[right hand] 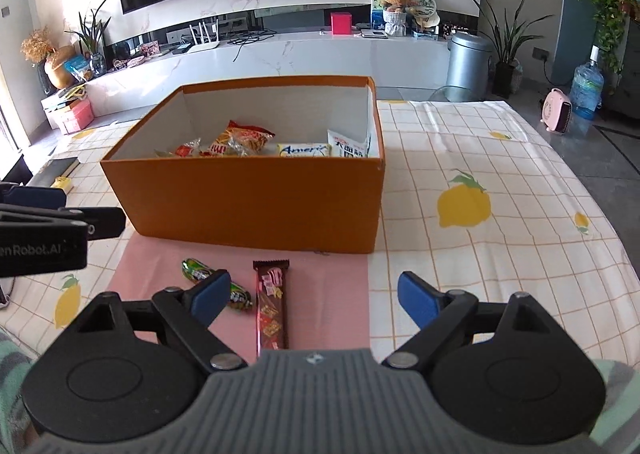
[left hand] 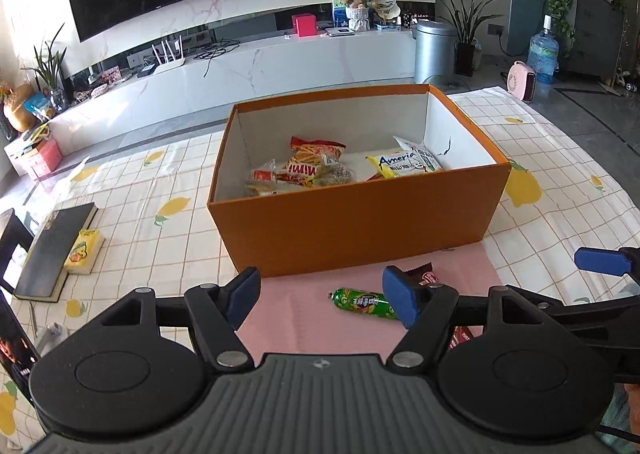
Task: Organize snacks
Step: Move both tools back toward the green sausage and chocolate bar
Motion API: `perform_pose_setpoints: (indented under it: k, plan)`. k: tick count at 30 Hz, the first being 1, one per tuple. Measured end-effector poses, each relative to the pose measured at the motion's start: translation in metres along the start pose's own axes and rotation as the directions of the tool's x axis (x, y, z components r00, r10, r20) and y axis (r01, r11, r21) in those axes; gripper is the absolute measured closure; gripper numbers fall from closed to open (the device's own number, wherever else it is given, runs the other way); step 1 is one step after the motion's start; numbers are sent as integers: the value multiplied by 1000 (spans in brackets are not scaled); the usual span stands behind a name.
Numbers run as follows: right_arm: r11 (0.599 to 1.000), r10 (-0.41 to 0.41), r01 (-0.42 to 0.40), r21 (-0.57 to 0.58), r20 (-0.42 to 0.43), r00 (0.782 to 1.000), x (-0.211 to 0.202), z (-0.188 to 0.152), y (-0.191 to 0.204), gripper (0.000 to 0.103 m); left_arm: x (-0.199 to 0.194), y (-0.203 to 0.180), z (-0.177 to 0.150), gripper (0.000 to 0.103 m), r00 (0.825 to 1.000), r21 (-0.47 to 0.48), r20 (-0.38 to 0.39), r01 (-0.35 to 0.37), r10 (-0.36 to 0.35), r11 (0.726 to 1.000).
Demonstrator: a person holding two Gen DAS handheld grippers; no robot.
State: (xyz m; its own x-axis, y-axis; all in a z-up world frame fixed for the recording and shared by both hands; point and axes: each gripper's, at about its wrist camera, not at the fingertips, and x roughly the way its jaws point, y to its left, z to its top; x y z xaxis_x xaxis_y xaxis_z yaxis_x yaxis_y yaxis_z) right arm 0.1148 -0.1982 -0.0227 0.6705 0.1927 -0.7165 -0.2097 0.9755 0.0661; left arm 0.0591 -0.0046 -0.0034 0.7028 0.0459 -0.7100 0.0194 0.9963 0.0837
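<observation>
Hovering over two loose snacks in front of an orange box, both grippers stand spread and hold nothing.

From the left: a dark book (left hand: 54,250) with a small yellow packet (left hand: 83,251) lies on the lemon-print tablecloth (right hand: 500,174); the left gripper (left hand: 322,294) hangs with fingers wide above the pink mat (right hand: 320,286), where the green sausage snack (left hand: 362,303) and, just beside it, the brown chocolate bar (right hand: 273,306) lie; the right gripper (right hand: 314,298), fingers equally apart, straddles that bar without seeming to touch it. Behind the mat, touching its far edge, the orange box (right hand: 256,202) already holds several packets, among them a yellow wafer pack (left hand: 400,165).
</observation>
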Motion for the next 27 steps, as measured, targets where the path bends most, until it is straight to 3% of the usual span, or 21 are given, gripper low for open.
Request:
perform_pose_setpoints:
  k: [6, 15, 27]
  plan:
    - [999, -32, 32, 0, -17, 999, 16, -20, -11, 18, 13, 1, -22, 24, 999, -33, -28, 35, -36, 999]
    - [998, -59, 57, -25, -69, 996, 43, -29, -9, 39, 37, -6, -41, 31, 988, -85, -81, 128, -135, 988]
    - [997, -60, 55, -52, -100, 993, 58, -31, 0, 39, 54, -3, -47, 44, 967, -174, -73, 229, -245, 958]
